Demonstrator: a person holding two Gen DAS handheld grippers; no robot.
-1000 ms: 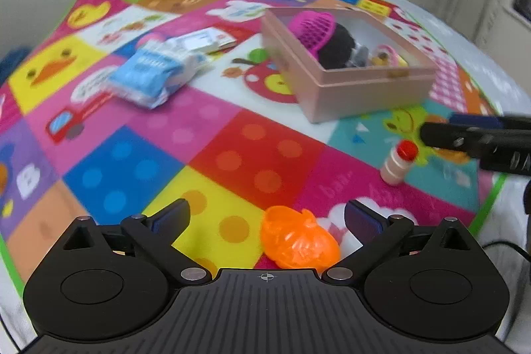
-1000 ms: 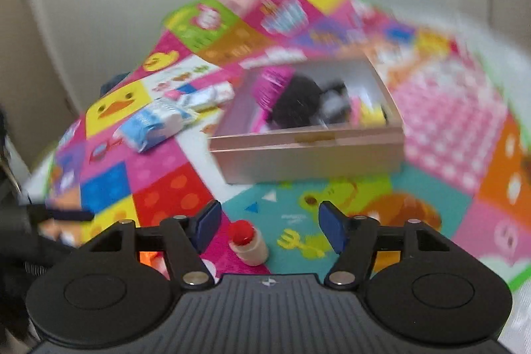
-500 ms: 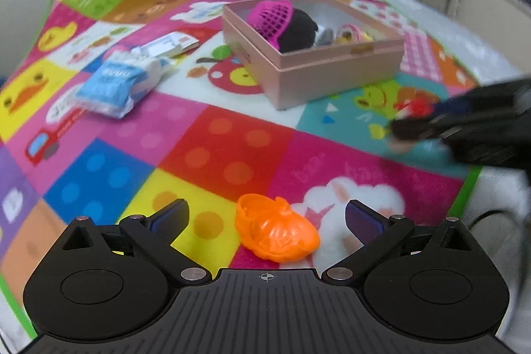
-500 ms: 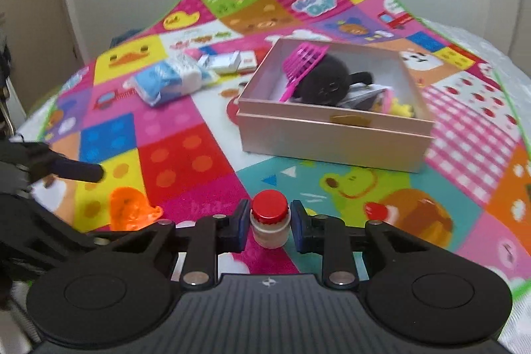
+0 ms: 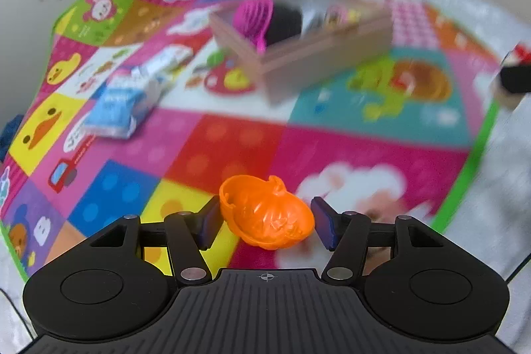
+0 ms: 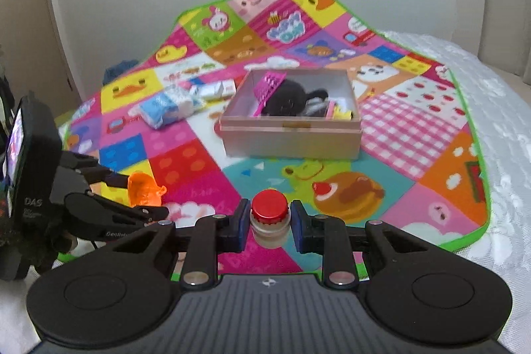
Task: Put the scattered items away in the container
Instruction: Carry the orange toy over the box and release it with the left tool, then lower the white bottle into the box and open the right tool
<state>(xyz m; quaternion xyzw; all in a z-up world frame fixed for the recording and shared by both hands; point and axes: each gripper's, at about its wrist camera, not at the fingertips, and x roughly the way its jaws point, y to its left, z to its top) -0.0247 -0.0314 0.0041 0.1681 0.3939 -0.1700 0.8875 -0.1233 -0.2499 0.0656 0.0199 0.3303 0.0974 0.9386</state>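
My left gripper [image 5: 267, 219] is shut on an orange toy pumpkin [image 5: 265, 216] and holds it above the mat; it also shows in the right wrist view [image 6: 146, 188]. My right gripper [image 6: 269, 223] is shut on a small bottle with a red cap [image 6: 269, 216], lifted off the mat. The pink box [image 6: 290, 135] stands mid-mat ahead of both grippers, holding a magenta basket [image 6: 268, 85], a black item [image 6: 290, 102] and small toys. The box also shows blurred in the left wrist view [image 5: 318, 55].
A blue-and-white packet [image 6: 169, 106] and a small white carton [image 6: 215, 90] lie on the colourful play mat [image 6: 415, 128] left of the box. The mat covers a white bedspread [image 6: 504, 108]. A wall with sockets stands behind.
My left gripper closed on the orange pumpkin and lifted it. My right gripper, shut on the bottle half a second ago, has raised it and pulled back from the box.
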